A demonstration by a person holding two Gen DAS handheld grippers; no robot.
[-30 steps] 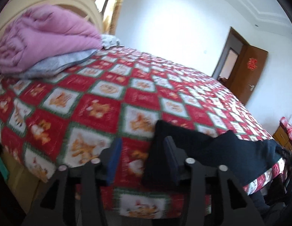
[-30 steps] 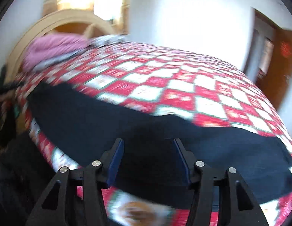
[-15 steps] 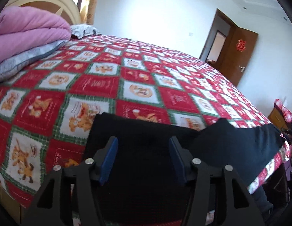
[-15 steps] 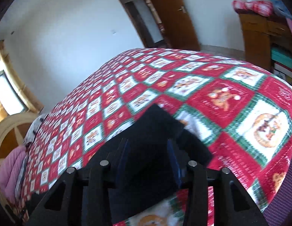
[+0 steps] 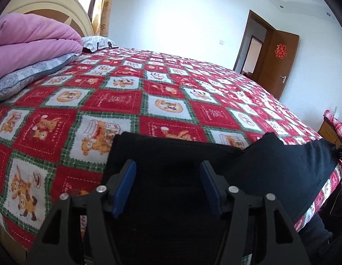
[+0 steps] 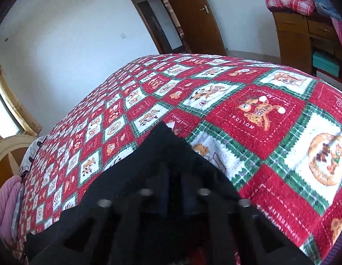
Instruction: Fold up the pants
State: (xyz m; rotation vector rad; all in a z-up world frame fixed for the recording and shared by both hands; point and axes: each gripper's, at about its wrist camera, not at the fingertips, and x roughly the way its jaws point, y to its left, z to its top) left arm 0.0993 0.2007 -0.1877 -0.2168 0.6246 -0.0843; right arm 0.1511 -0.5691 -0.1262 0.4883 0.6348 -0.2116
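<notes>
The black pants (image 5: 270,165) lie along the near edge of the bed on a red patchwork bedspread (image 5: 131,101). My left gripper (image 5: 167,176) is open, its blue pads apart over one end of the pants, which lies flat. In the right wrist view the pants (image 6: 162,154) rise to a peak over the bedspread (image 6: 254,110). My right gripper (image 6: 175,190) has its jaws drawn close together on the dark cloth at the other end. The fingers are dark and blurred against the fabric.
A pink quilt (image 5: 31,44) on a grey pillow (image 5: 27,75) lies by the cream headboard (image 5: 51,8). A brown door (image 6: 188,13) stands open at the far wall. A wooden dresser (image 6: 303,35) with plaid cloth stands right of the bed.
My left gripper moved over the pants' end and steadied there, open. My right gripper swung to the other end and closed down on the cloth.
</notes>
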